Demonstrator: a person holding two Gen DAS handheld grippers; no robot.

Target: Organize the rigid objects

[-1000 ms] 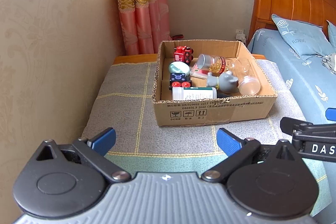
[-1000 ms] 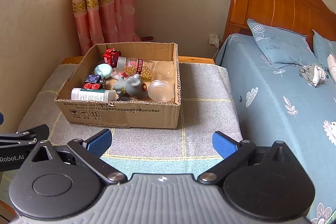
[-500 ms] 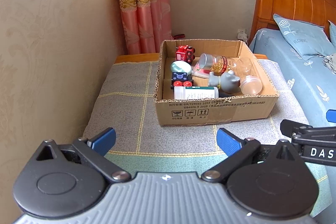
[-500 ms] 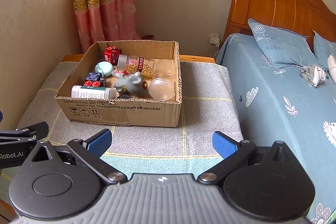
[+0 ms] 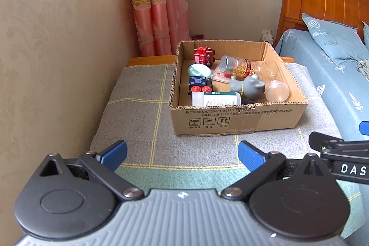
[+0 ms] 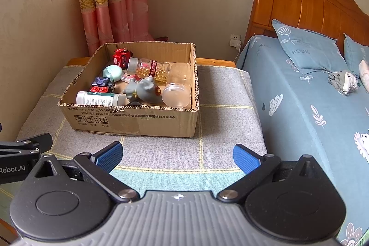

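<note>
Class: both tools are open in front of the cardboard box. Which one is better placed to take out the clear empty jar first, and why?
Probably the right tool. The clear jar lies against the box's right wall, nearer that tool's side. From the left tool, the white bottle and grey toy lie in between.

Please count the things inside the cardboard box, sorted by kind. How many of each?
Toy vehicles: 2, red and dark blue
Bottles and jars: 3
Grey animal figure: 1
Mint oval case: 1
Pink flat pack: 1
Total: 8
</note>
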